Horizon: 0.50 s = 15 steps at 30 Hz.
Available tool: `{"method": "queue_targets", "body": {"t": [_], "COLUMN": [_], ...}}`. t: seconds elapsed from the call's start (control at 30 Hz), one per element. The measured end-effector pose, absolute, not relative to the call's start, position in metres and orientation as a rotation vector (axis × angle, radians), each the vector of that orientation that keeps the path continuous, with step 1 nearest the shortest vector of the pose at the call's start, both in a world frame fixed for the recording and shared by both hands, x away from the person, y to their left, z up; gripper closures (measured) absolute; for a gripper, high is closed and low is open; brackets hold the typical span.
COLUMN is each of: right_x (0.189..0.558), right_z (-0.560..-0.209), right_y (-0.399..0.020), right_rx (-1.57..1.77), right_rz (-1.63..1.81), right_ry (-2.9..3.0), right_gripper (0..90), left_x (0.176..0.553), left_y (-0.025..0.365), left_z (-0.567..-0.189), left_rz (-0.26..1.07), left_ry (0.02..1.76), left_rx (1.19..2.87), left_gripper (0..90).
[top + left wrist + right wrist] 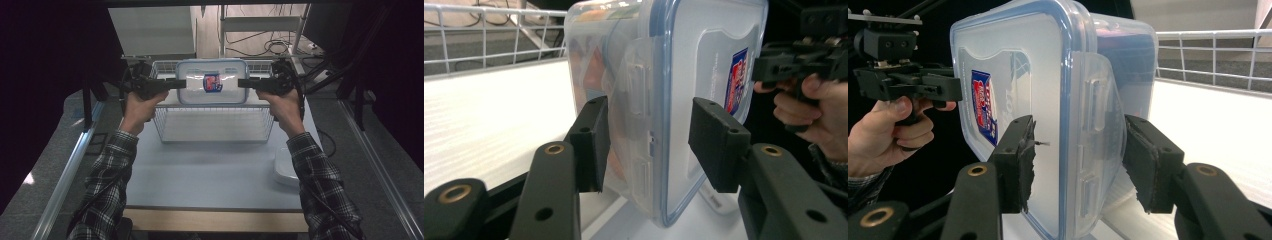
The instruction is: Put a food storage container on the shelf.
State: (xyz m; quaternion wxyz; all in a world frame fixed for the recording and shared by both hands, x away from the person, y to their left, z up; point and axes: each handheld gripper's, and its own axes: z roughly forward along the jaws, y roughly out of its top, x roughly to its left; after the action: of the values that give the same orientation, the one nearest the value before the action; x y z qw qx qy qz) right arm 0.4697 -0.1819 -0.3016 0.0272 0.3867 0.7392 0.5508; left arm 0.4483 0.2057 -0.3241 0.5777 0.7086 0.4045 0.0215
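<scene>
Both tongs grip one clear box between them, each at one short end. Left tongs come in from the left in the high view, jaws about half open and closed across the box's end: in the left gripper view one pad sits against the body side by the side latch and the other against the lid face. Right tongs mirror this from the right; in the right gripper view one frayed pad presses the lid face and the other the body side, with the latch flap between them. Each is carried by a hand, left hand and right hand, on forearms in plaid sleeves. Held this way, the box is tipped up on edge, its blue-rimmed lid facing the person, a red and blue label at its middle. It hangs above the back part of a white wire basket, which stands on the counter. Near the counter's right edge lies a white dish, partly behind the right sleeve.
</scene>
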Motion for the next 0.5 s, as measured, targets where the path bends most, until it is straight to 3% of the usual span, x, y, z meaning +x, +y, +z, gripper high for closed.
{"method": "queue_targets", "body": {"t": [0.5], "right_x": [0.474], "right_z": [-0.302], "right_y": [-0.178], "right_rx": [1.153], "right_rz": [1.619], "right_ry": [2.254], "right_gripper": [45.0], "left_x": [0.451], "left_y": [0.195], "left_z": [-0.326], "left_rz": [0.136], "left_ry": [0.969], "left_rx": [1.641], "left_gripper": [43.3]}}
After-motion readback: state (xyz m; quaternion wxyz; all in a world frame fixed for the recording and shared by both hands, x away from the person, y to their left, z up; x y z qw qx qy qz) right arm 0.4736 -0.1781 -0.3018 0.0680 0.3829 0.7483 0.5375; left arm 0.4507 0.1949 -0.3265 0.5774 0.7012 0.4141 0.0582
